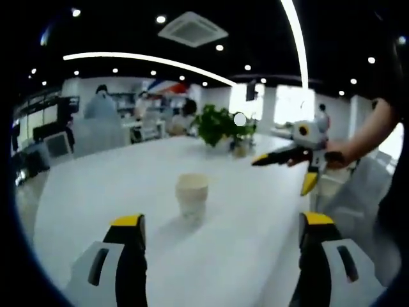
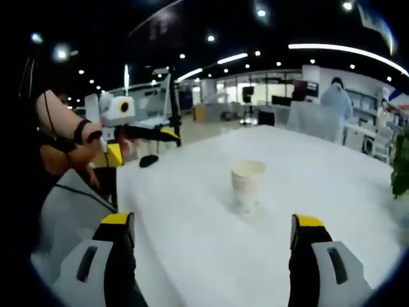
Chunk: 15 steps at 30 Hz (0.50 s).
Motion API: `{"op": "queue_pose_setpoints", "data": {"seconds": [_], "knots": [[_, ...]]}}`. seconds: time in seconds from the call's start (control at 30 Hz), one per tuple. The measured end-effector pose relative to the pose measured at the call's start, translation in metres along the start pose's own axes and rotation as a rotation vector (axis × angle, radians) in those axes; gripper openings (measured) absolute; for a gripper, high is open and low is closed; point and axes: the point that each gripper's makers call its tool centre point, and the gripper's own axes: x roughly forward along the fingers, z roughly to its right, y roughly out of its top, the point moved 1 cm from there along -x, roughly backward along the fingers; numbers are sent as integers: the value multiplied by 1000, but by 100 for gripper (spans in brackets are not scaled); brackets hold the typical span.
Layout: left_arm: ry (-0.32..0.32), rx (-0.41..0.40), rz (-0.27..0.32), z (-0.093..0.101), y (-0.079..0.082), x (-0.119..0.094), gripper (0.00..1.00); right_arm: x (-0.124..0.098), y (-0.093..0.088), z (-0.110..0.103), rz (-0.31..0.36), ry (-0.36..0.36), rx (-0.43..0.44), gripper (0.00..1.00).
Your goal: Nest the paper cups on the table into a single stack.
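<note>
One white paper cup stands upright on the white table, a little ahead of my left gripper, whose jaws are spread wide with nothing between them. My right gripper comes in from the right, held by a hand, open, beyond and to the right of the cup. From the other side, the same cup stands ahead of the open right gripper, slightly right of centre. The left gripper hovers open at the left, over the table's edge.
A potted plant stands at the far end of the table. A small dark object lies near the table edge. People and desks with monitors fill the room behind. The table edge runs close on the left.
</note>
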Motion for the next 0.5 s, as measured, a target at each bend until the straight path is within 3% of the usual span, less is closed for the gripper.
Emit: {"op": "queue_pose_setpoints", "data": {"seconds": [0.23, 0.5], "knots": [[31, 0, -4, -4, 0, -5, 98, -8, -11, 1, -18, -29, 24, 100], [31, 11, -24, -3, -4, -7, 98, -12, -11, 3, -21, -38, 23, 100]]}}
